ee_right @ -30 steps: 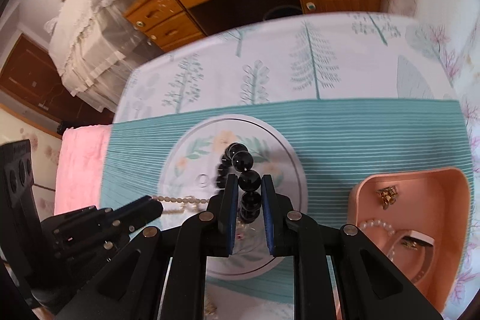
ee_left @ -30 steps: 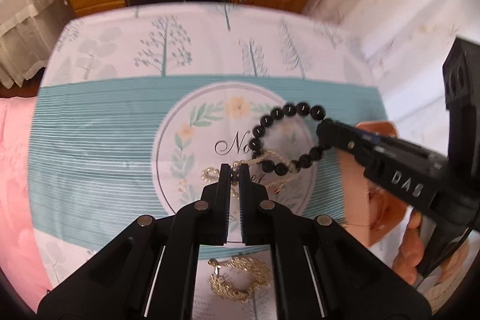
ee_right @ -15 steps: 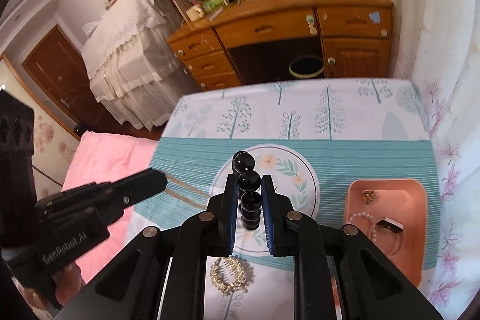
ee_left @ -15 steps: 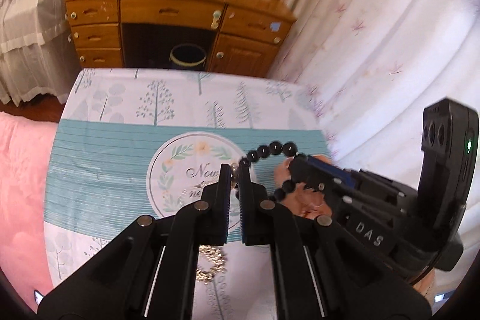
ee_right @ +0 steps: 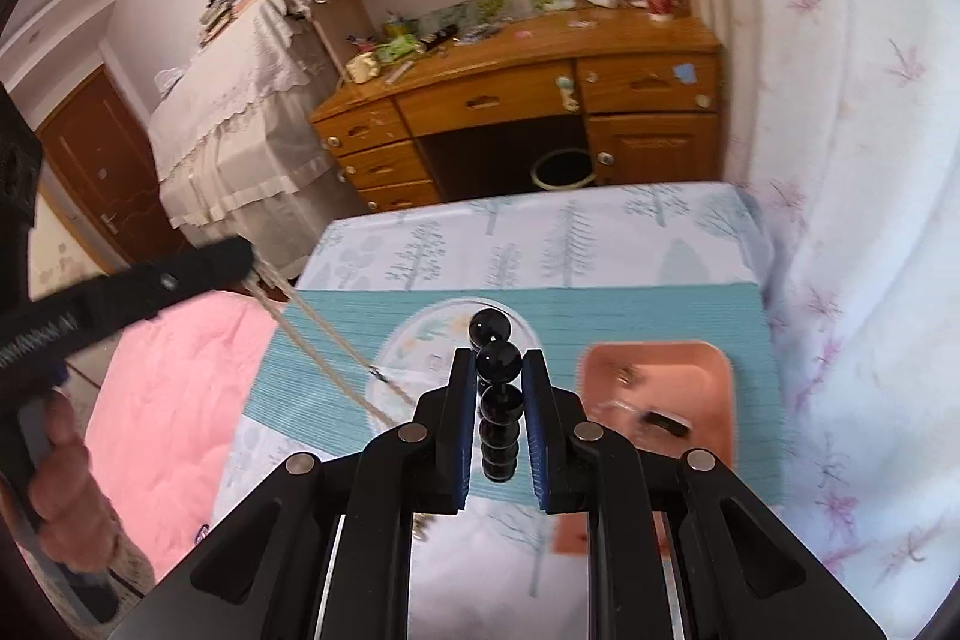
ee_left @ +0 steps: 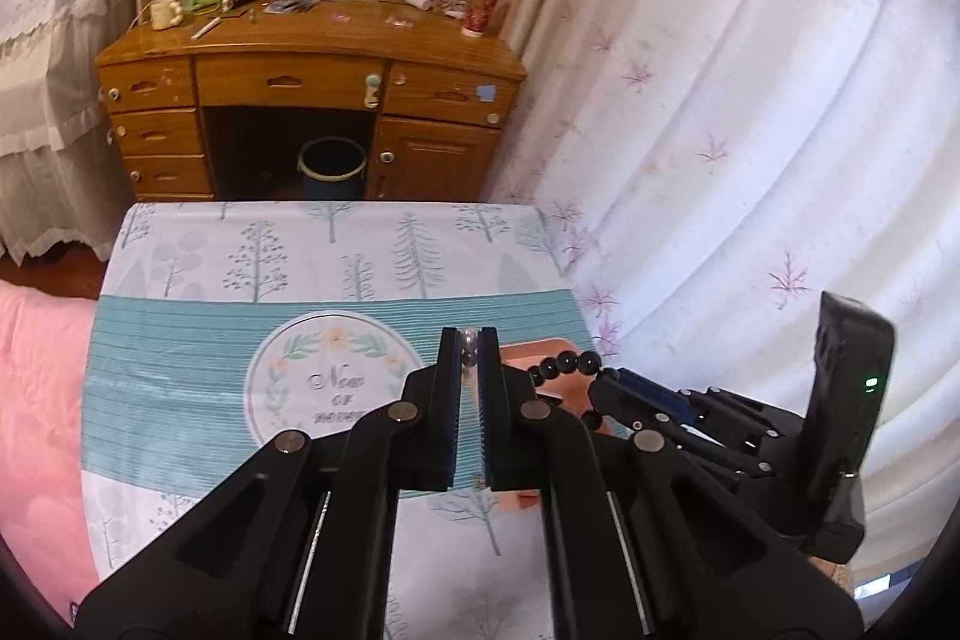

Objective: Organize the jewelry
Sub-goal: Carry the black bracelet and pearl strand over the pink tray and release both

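My right gripper [ee_right: 497,361] is shut on a black bead bracelet [ee_right: 497,403], held high above the table; the bracelet also shows in the left wrist view [ee_left: 564,361], beside the right gripper [ee_left: 606,379]. My left gripper [ee_left: 469,340] is shut on a thin pearl-bead necklace [ee_left: 469,345]. In the right wrist view the necklace [ee_right: 324,340] hangs as a long strand from the left gripper [ee_right: 243,253] down toward the table. A pink jewelry tray [ee_right: 660,400] lies on the right of the teal placemat [ee_right: 324,376] with small pieces in it.
The table carries a tree-print cloth [ee_left: 336,250]. A wooden desk [ee_left: 312,100] with a bin under it stands beyond. A pink bedspread [ee_right: 168,400] lies left, a white curtain [ee_left: 750,130] right.
Both grippers have risen well above the table. The black bracelet came up off the placemat with the right gripper; the left one lifted the necklace, which now dangles.
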Motion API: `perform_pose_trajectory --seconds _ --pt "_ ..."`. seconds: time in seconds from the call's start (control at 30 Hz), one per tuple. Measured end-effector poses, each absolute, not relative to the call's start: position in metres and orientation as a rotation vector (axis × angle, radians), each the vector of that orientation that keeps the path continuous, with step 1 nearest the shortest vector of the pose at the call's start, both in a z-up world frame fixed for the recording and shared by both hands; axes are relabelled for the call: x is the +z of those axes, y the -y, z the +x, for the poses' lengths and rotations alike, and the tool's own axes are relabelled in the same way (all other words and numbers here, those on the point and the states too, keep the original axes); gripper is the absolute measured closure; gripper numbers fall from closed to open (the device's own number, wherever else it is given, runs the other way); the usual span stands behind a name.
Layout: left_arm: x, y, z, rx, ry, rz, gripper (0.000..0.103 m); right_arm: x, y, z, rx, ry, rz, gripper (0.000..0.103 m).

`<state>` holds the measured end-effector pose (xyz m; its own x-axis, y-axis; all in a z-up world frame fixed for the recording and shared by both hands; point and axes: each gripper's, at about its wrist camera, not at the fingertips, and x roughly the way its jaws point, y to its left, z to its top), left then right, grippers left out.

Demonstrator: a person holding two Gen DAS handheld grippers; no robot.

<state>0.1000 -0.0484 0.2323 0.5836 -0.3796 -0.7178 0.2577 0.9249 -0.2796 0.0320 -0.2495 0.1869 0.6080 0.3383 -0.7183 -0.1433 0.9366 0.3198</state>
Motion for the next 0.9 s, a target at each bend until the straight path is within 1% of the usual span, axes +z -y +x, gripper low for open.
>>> perform_pose_trajectory --seconds 0.23,0.37,0.67,0.9 --pt "0.23 0.099 0.1 -0.427 -0.893 -0.122 0.1 0.153 0.303 0.027 0.202 -0.934 0.235 0.088" --pt "0.221 0.122 0.098 -0.457 -0.919 -0.109 0.1 0.122 0.326 0.03 0.165 -0.973 0.237 0.088" --pt "0.174 0.176 0.094 -0.523 -1.02 -0.05 0.1 0.065 0.356 0.055 0.105 -1.032 0.271 0.088" --pt "0.135 0.199 0.092 -0.537 -1.087 -0.003 0.1 0.041 0.365 0.066 0.108 -1.056 0.299 0.088"
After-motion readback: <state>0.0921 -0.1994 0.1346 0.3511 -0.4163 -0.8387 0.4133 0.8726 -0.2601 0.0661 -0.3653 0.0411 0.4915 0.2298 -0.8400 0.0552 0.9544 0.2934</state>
